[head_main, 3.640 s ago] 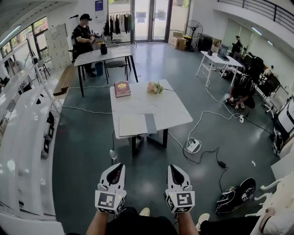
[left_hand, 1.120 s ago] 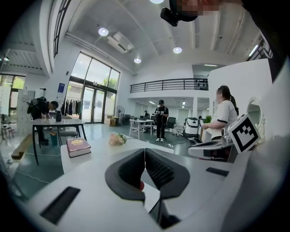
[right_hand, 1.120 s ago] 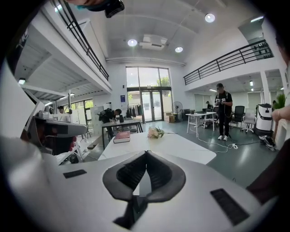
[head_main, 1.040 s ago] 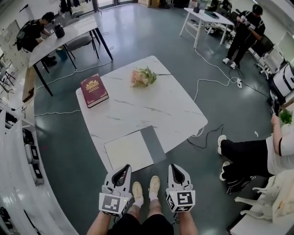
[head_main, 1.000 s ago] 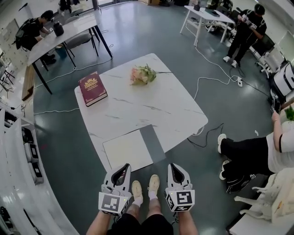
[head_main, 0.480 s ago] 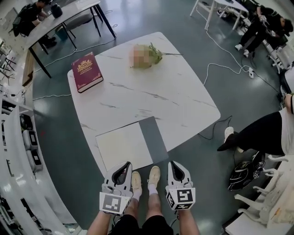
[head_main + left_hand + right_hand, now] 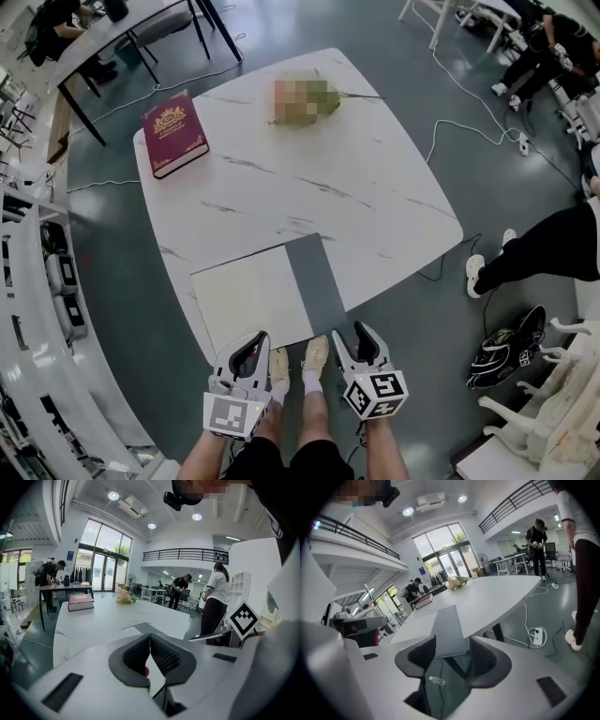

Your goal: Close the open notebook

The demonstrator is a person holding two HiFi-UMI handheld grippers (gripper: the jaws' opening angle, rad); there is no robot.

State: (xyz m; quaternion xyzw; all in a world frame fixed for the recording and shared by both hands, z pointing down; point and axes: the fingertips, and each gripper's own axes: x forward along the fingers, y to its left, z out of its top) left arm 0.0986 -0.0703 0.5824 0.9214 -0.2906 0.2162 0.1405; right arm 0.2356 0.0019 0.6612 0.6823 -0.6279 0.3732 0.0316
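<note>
Grey floor surrounds a white marbled counter point(image 7: 356, 187), and the open notebook point(image 7: 272, 291) lies flat at the counter's near edge, with a cream page on the left and a grey cover spread to the right. Both grippers hang just short of that edge, in front of the notebook and apart from it.

The right gripper point(image 7: 355, 335) sits near the grey cover's near end. In the right gripper view its jaws are opening, with a wide gap between them. The grey cover point(image 7: 447, 630) shows just ahead, in line with the gap, and the pads touch nothing.

The left gripper point(image 7: 248, 339) is below the cream page. Its jaws are pressed together with nothing between them, and the notebook point(image 7: 140, 628) lies beyond their tips.

Farther across the counter are a red book point(image 7: 174, 131) at the left and a bunch of flowers point(image 7: 125, 596) near the far edge, both well apart from the notebook.
</note>
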